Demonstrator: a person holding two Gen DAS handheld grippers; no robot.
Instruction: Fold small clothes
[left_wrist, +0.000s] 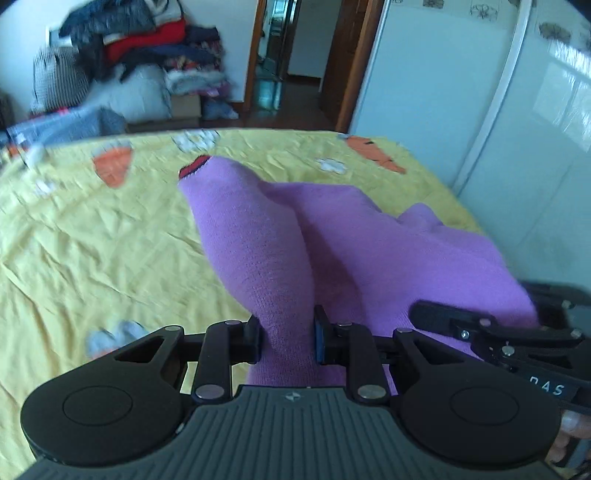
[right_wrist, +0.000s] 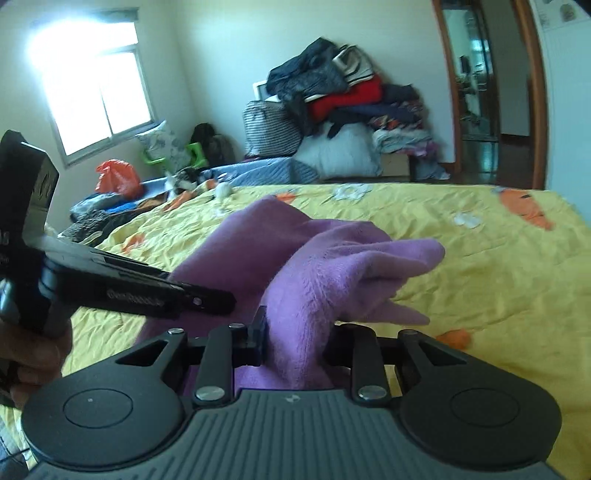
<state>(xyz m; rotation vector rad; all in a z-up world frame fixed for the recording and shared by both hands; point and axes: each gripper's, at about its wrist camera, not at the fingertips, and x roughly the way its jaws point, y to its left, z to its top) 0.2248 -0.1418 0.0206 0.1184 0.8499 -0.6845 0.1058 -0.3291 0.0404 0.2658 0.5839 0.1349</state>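
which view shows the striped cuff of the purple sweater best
The left wrist view: the purple sweater has one sleeve running up from the left gripper, ending in a dark and red striped cuff over the yellow bedsheet. The right wrist view shows only bunched purple fabric; no cuff.

left gripper (left_wrist: 286, 341), right gripper (right_wrist: 295, 338), jaws clamped, side by side

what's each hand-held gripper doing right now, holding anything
Left hand-held gripper: shut on the purple garment.
Right hand-held gripper: shut on the same purple garment, another part.
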